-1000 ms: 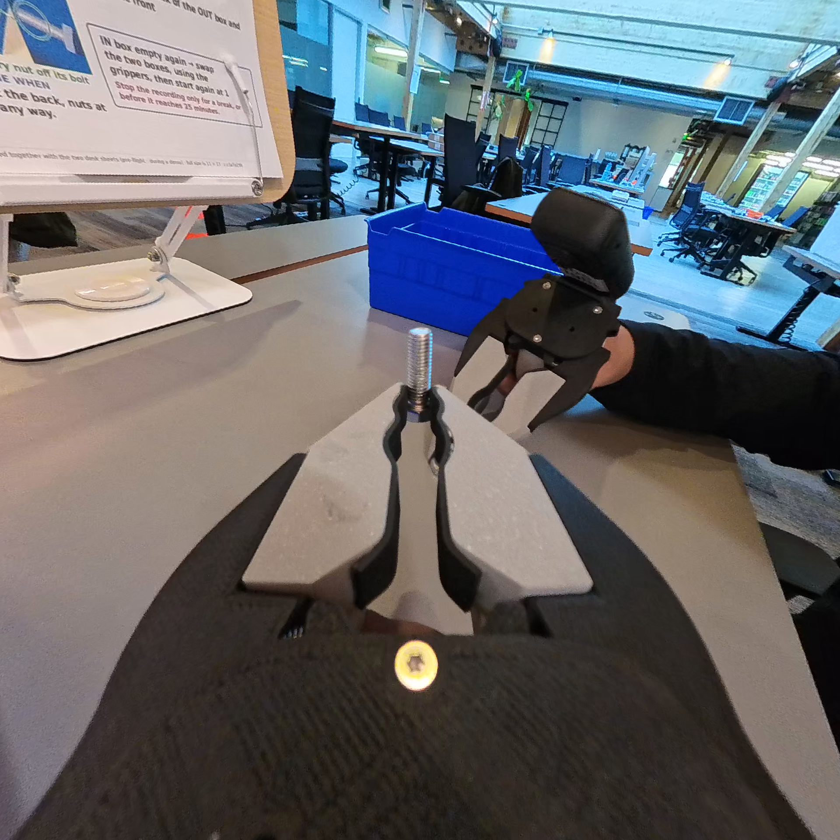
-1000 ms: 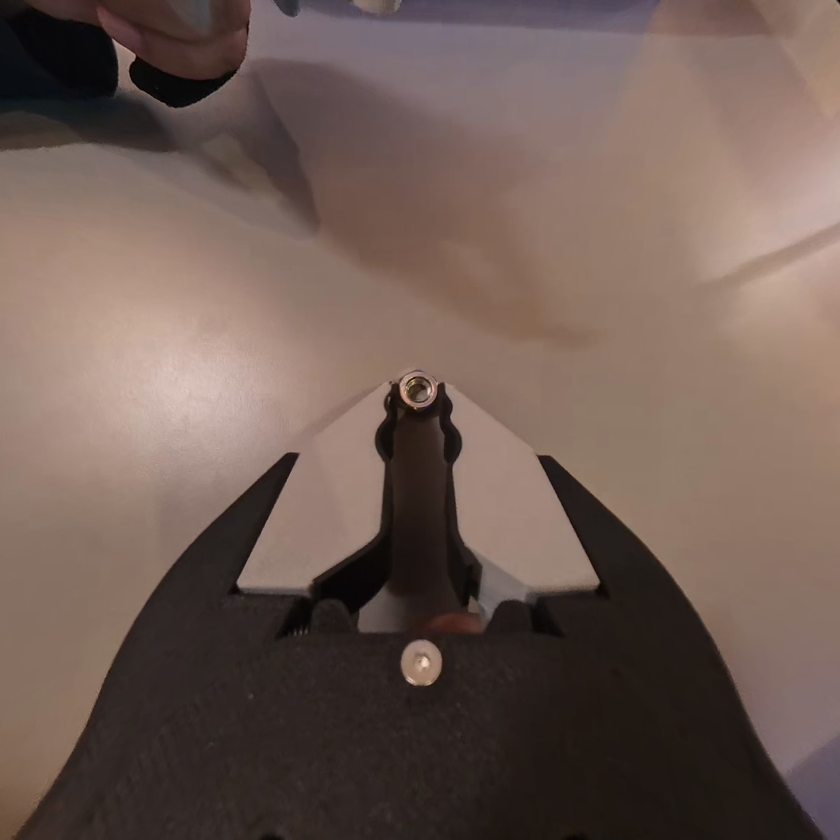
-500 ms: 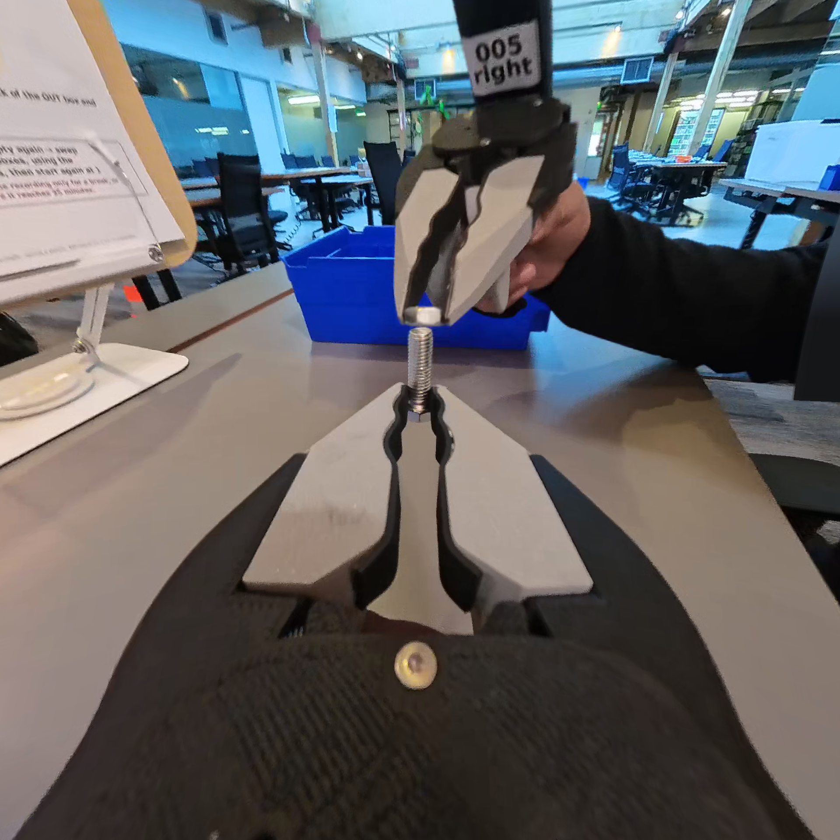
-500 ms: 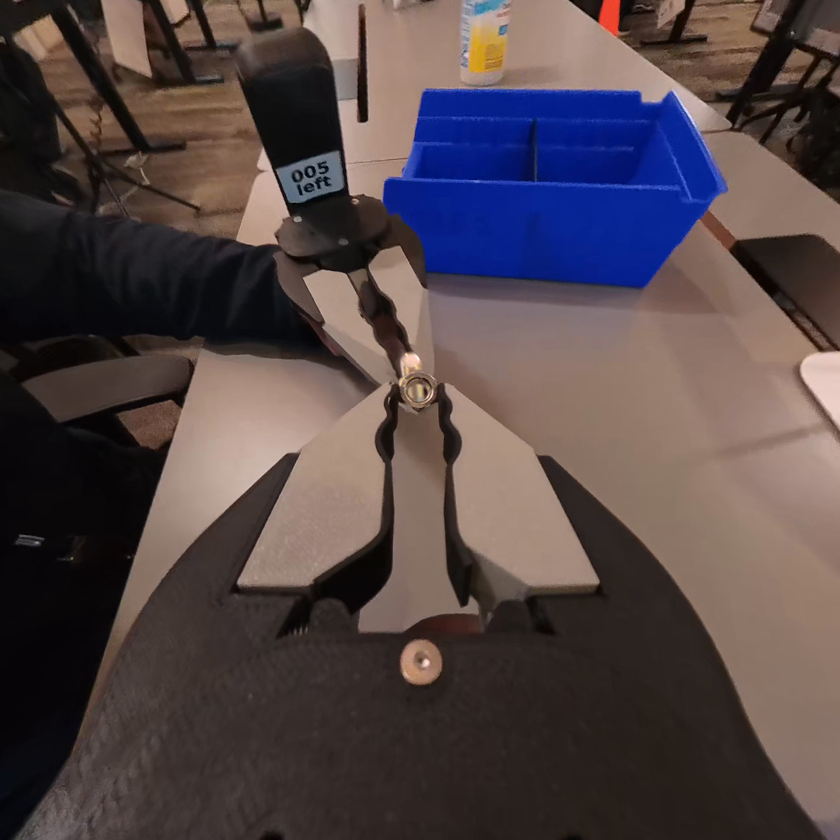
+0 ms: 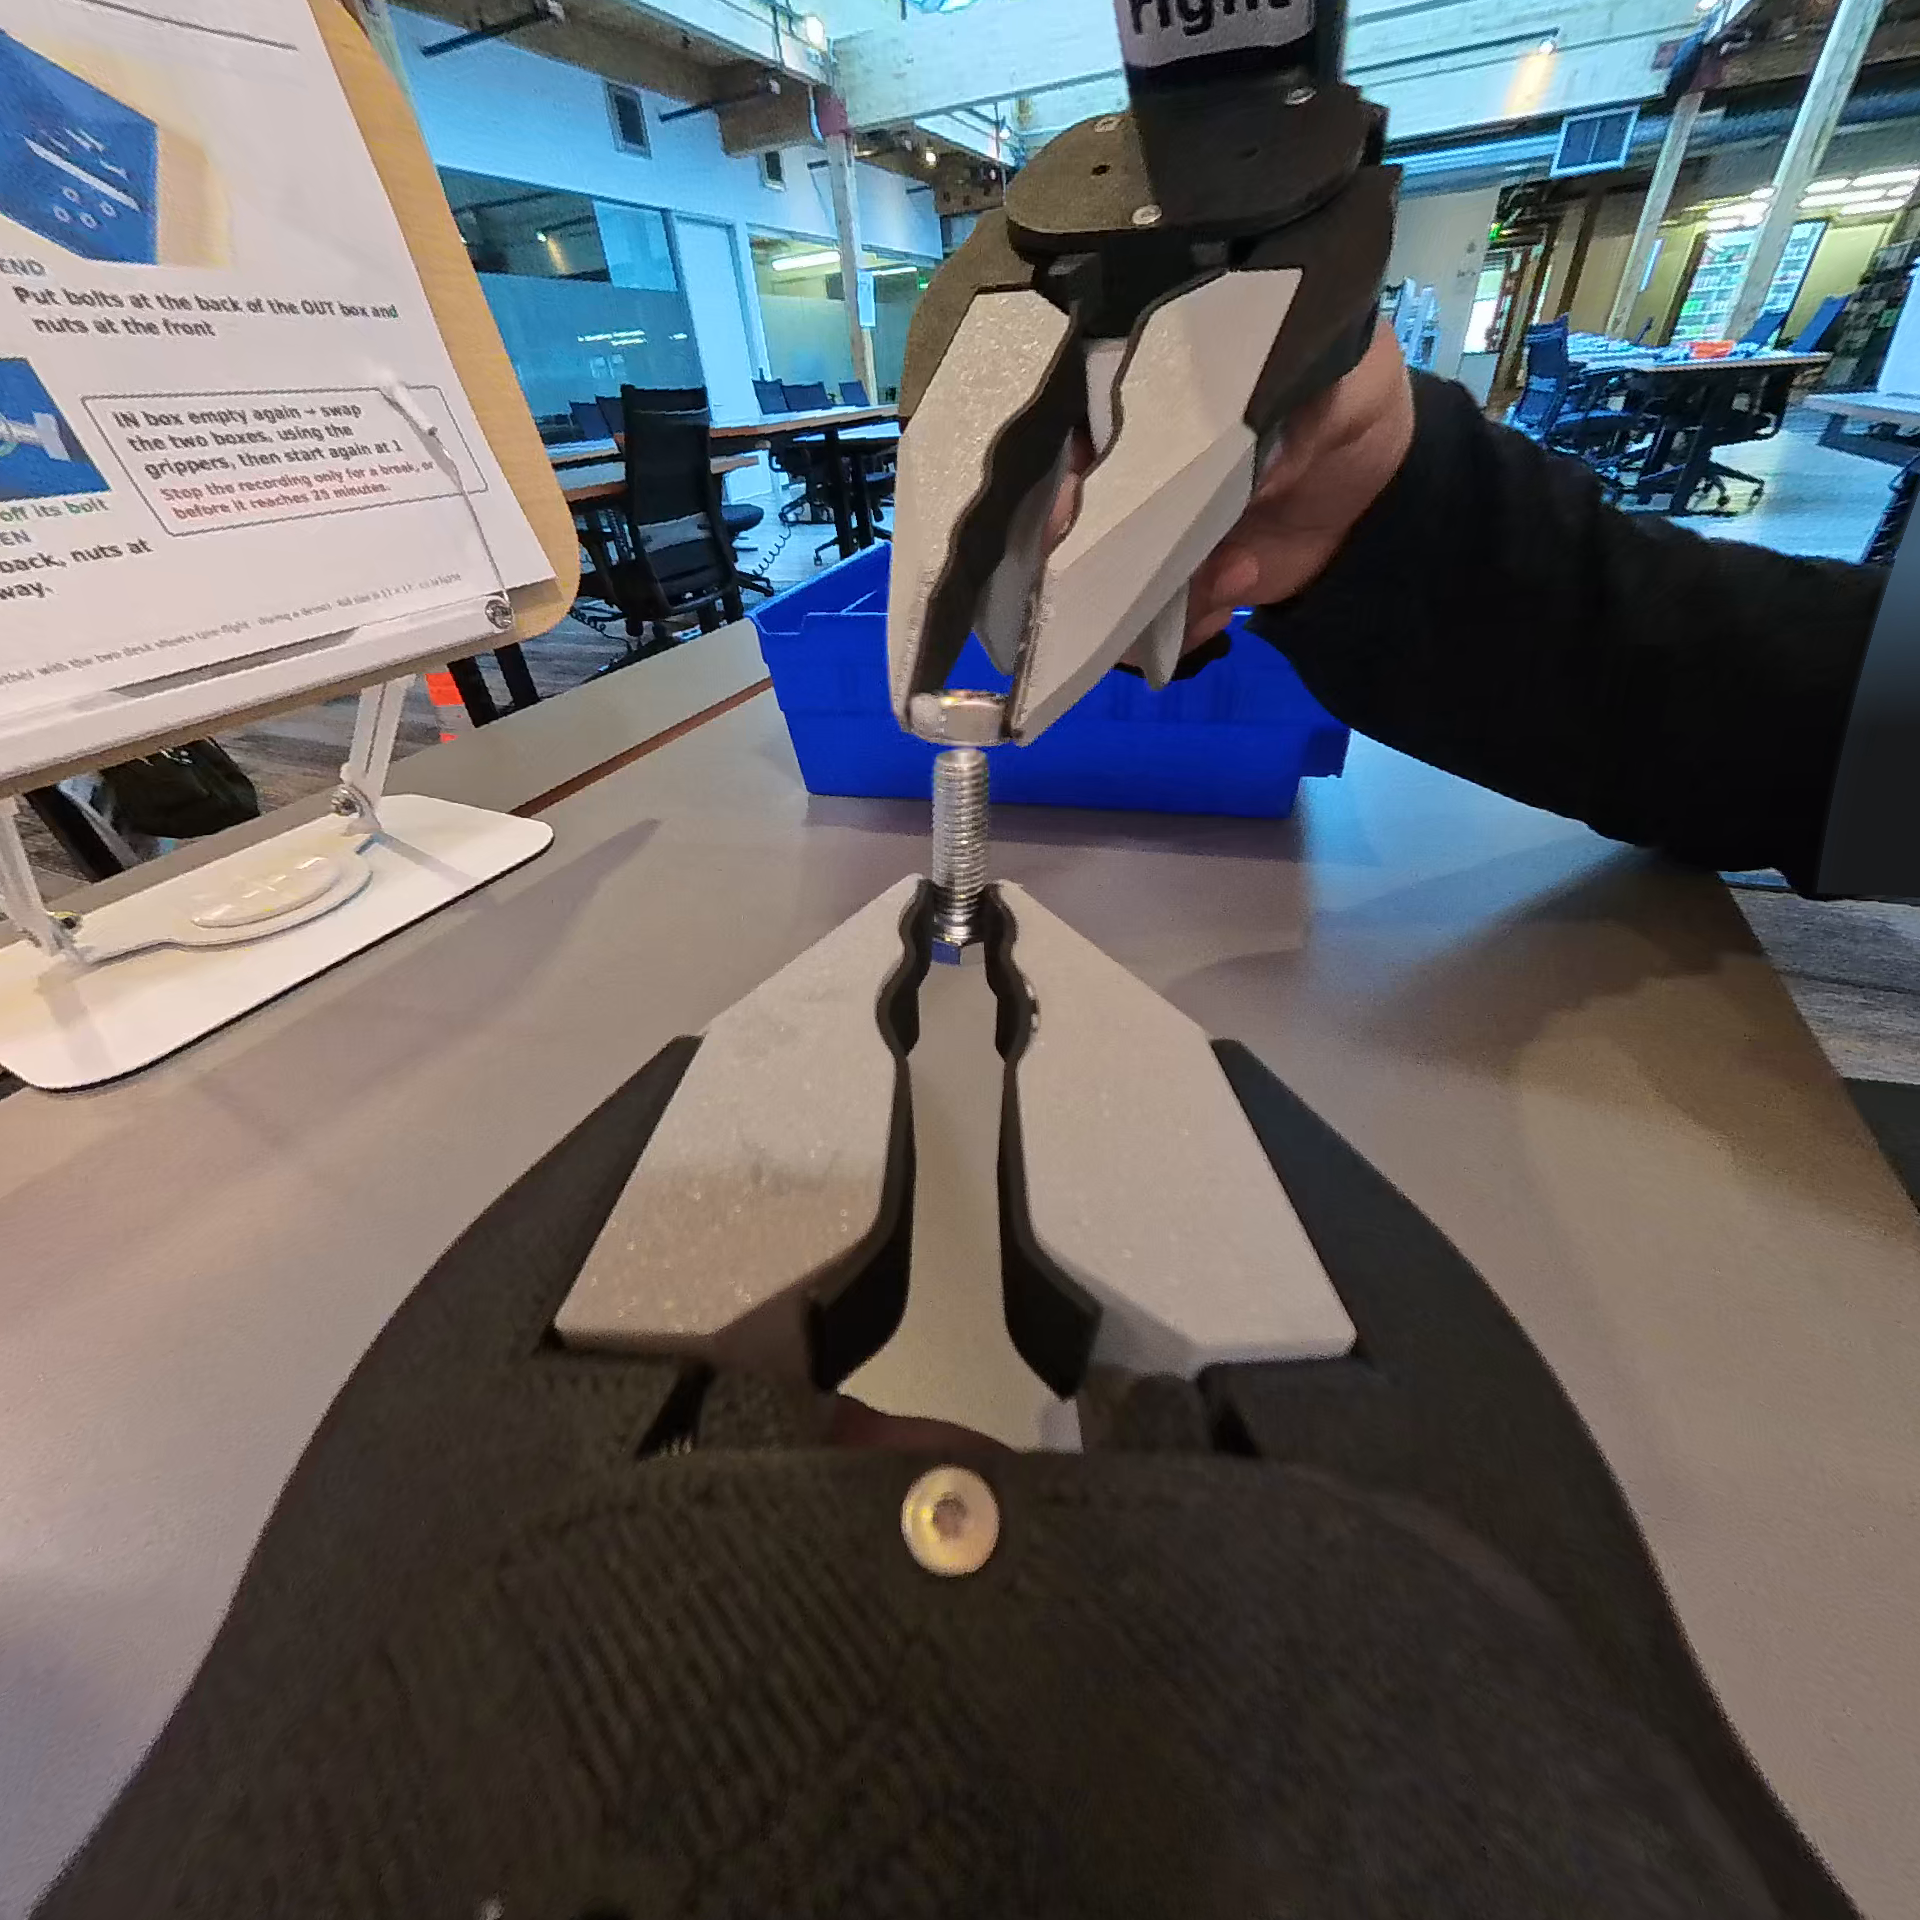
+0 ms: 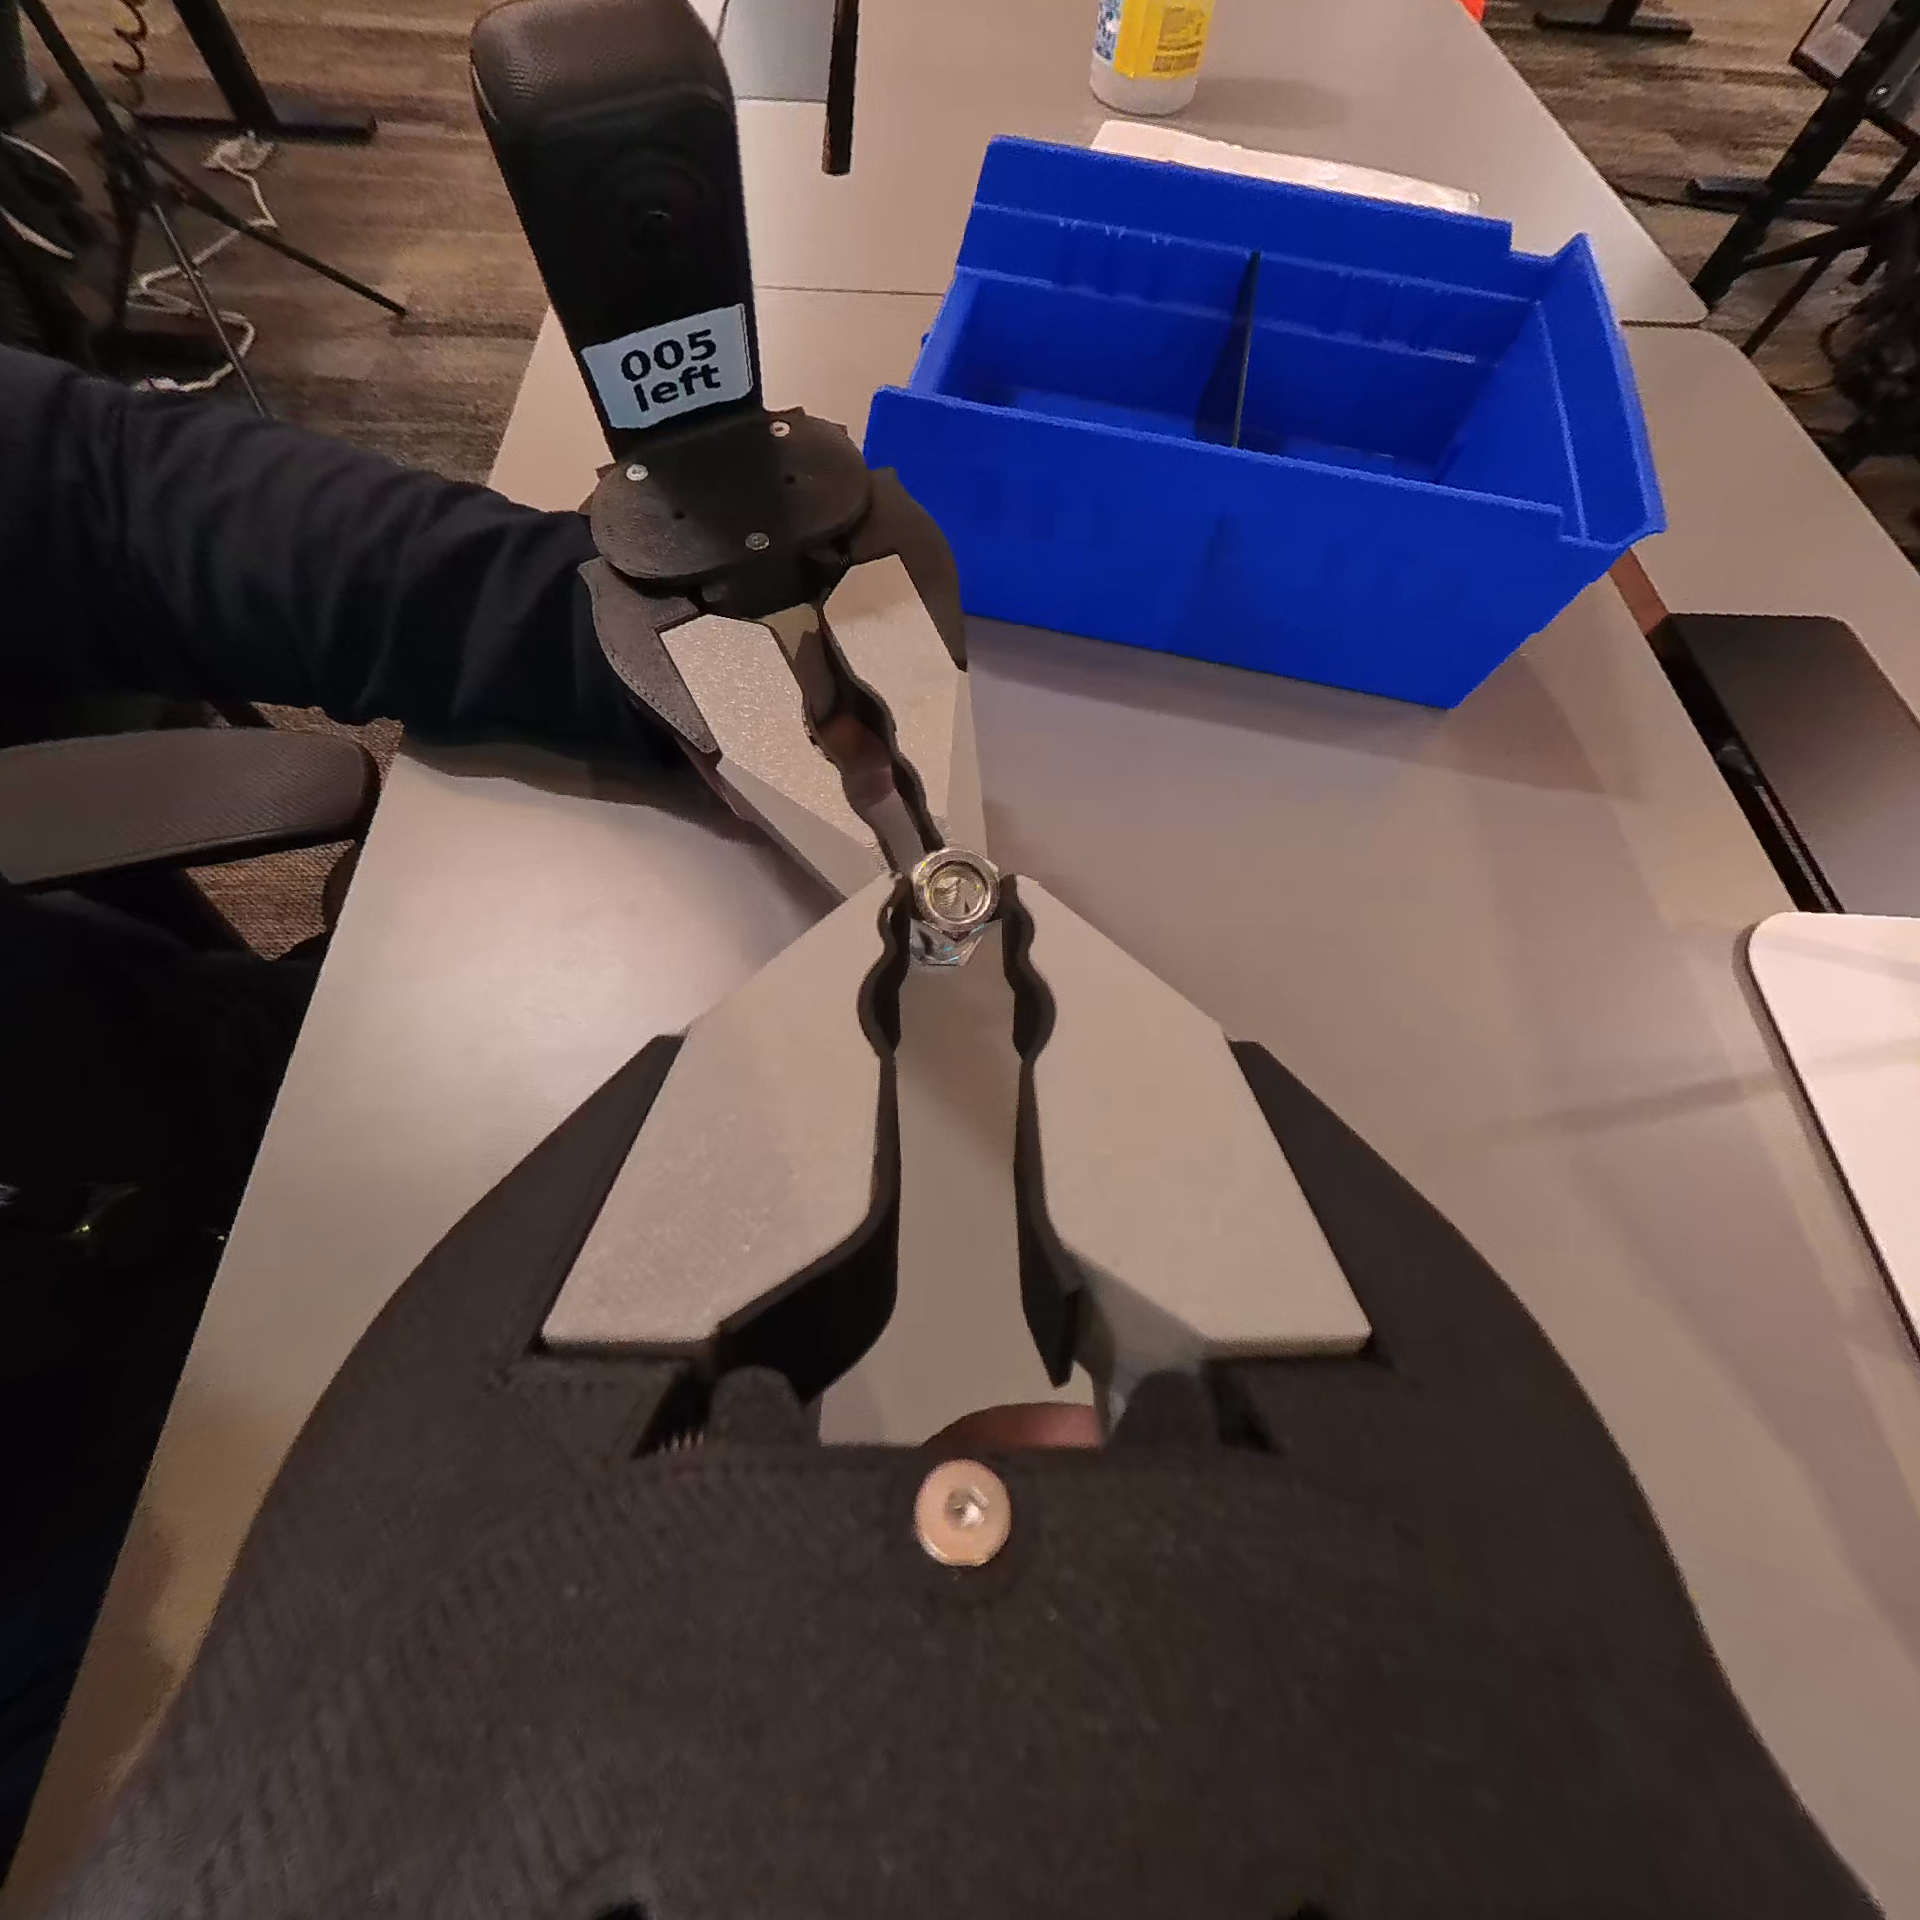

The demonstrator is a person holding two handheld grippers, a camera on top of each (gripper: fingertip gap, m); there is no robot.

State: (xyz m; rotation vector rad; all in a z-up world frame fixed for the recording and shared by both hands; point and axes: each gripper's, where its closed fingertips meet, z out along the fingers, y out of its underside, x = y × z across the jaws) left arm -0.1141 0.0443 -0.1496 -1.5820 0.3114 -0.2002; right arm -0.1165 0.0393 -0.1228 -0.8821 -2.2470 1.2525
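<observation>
My left gripper (image 5: 956, 920) is shut on the head end of a silver threaded bolt (image 5: 958, 826), which stands upright above the grey table (image 5: 416, 1039). My right gripper (image 5: 961, 717) points down from above and is shut on a silver hex nut (image 5: 958, 717) that sits at the bolt's top end. In the right wrist view my right gripper (image 6: 951, 914) holds the nut (image 6: 951, 896), and the bolt's tip shows through its hole. The left gripper (image 6: 914, 831) reaches in from the upper left under the nut.
A blue divided bin (image 6: 1247, 436) stands on the table behind the grippers, also in the left wrist view (image 5: 1049, 717). A white stand with an instruction sheet (image 5: 229, 416) is at the left. A white bottle (image 6: 1148, 52) stands beyond the bin. Office chairs and desks fill the background. The tips of both grippers are at nearly the same place.
My right gripper has lifted the nut off the table, swung over the bolt and lowered it onto the bolt's top end. My left gripper has kept the bolt upright.
</observation>
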